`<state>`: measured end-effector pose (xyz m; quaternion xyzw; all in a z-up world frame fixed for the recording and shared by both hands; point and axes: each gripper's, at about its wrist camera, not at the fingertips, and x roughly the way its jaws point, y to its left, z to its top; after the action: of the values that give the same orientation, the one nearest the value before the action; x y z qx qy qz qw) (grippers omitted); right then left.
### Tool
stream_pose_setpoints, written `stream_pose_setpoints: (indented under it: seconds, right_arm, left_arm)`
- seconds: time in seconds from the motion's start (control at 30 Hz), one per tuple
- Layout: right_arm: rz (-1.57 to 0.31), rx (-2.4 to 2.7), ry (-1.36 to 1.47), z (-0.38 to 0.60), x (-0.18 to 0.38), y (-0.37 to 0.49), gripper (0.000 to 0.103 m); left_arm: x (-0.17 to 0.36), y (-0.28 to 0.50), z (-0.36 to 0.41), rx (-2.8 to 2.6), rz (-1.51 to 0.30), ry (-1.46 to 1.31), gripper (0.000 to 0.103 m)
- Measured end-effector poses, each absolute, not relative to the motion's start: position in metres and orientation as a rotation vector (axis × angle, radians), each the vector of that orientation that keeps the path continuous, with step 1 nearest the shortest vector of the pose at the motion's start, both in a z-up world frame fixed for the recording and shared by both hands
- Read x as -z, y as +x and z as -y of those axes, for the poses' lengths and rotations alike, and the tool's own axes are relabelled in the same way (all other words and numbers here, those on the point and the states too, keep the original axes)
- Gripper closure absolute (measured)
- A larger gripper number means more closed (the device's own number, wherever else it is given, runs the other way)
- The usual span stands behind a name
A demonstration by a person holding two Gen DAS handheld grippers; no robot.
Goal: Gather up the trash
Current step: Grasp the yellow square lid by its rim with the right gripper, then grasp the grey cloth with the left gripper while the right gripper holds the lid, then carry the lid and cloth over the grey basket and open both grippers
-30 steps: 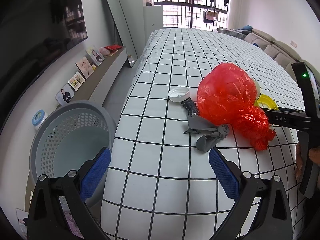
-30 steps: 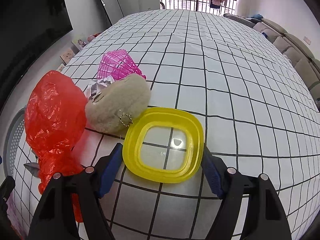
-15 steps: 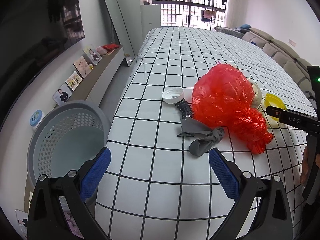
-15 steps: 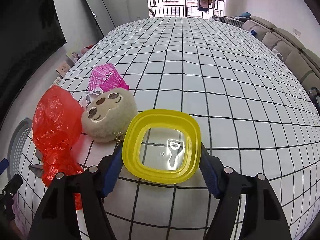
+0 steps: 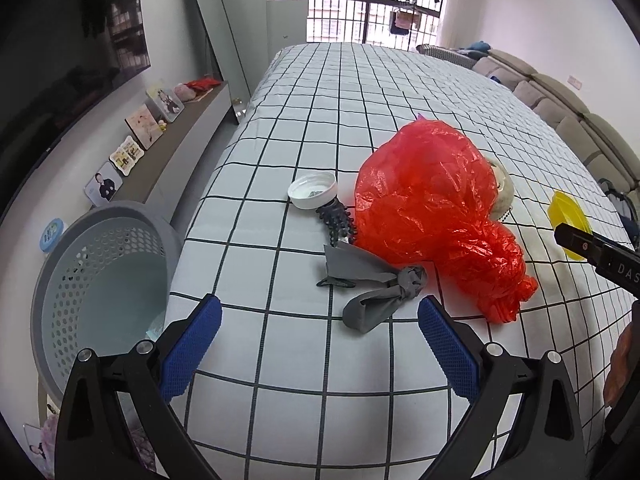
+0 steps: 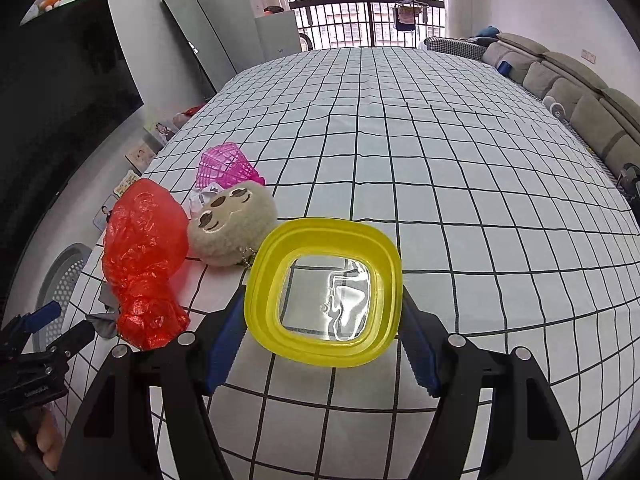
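My right gripper (image 6: 322, 344) is shut on a yellow square lid (image 6: 324, 292) with a clear centre and holds it tilted above the checked tablecloth (image 6: 440, 168); the lid also shows in the left wrist view (image 5: 570, 218). A red plastic bag (image 5: 432, 212) (image 6: 142, 256) lies on the table with a knotted grey cloth (image 5: 376, 286), a black spiky roller (image 5: 338, 224) and a white cap (image 5: 313, 190) beside it. My left gripper (image 5: 318, 344) is open and empty, just short of the grey cloth. A grey perforated basket (image 5: 100, 280) stands off the table's left edge.
A beige plush toy (image 6: 232, 226) and a pink mesh basket (image 6: 228, 166) lie behind the bag. A low shelf with photo frames (image 5: 136, 136) and a leaning mirror (image 5: 216, 32) run along the left wall. A sofa (image 6: 580, 92) stands on the right.
My right gripper has closed on the yellow lid and lifted it off the table, tilting it. My left gripper has drawn back slightly from the grey cloth and stays open.
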<state>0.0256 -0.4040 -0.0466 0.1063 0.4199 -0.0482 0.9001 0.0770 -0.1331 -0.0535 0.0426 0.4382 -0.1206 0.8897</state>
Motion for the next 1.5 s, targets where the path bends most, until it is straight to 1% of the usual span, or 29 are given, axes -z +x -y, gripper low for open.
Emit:
stream_pose_setpoints:
  seconds: [0.53, 0.6, 0.63, 0.7, 0.77, 0.8, 0.83, 0.9, 0.93, 1.0, 1.1, 1.13, 1.5]
  right_arm:
    - [-0.863, 0.088, 0.267, 0.418, 0.054, 0.04, 0.035]
    - [-0.86, 0.087, 0.275, 0.419, 0.054, 0.039, 0.035]
    - [-0.858, 0.086, 0.278, 0.42, 0.054, 0.038, 0.035]
    - [-0.853, 0.084, 0.282, 0.42, 0.053, 0.037, 0.035]
    - [-0.852, 0.084, 0.281, 0.42, 0.053, 0.036, 0.035]
    - [-0.852, 0.083, 0.282, 0.42, 0.054, 0.036, 0.035]
    - [-0.854, 0.083, 0.282, 0.42, 0.054, 0.036, 0.035]
    - [-0.858, 0.084, 0.283, 0.421, 0.056, 0.036, 0.035]
    - [-0.859, 0.085, 0.282, 0.421, 0.056, 0.036, 0.035]
    - [-0.857, 0.088, 0.28, 0.42, 0.056, 0.036, 0.035]
    - [-0.855, 0.094, 0.278, 0.42, 0.054, 0.035, 0.035]
    - [-0.852, 0.096, 0.276, 0.42, 0.052, 0.035, 0.035]
    - [-0.822, 0.083, 0.227, 0.4, 0.018, 0.01, 0.035]
  left_arm:
    - [0.072, 0.092, 0.153, 0.246, -0.939, 0.117, 0.006]
    - [0.074, 0.093, 0.155, 0.25, -0.937, 0.121, 0.008]
    - [0.074, 0.094, 0.157, 0.25, -0.934, 0.122, 0.01]
    - [0.076, 0.095, 0.158, 0.265, -0.946, 0.118, 0.029]
    - [0.077, 0.095, 0.159, 0.263, -0.946, 0.127, 0.036]
    - [0.077, 0.093, 0.159, 0.269, -0.942, 0.128, 0.044]
    - [0.075, 0.092, 0.159, 0.275, -0.939, 0.128, 0.048]
    - [0.074, 0.089, 0.16, 0.284, -0.939, 0.126, 0.06]
    - [0.074, 0.088, 0.159, 0.289, -0.938, 0.125, 0.063]
    - [0.072, 0.084, 0.157, 0.299, -0.937, 0.123, 0.074]
    - [0.067, 0.078, 0.154, 0.304, -0.934, 0.124, 0.08]
    - [0.064, 0.074, 0.152, 0.303, -0.929, 0.125, 0.081]
    - [0.03, 0.048, 0.115, 0.248, -0.851, 0.123, 0.081]
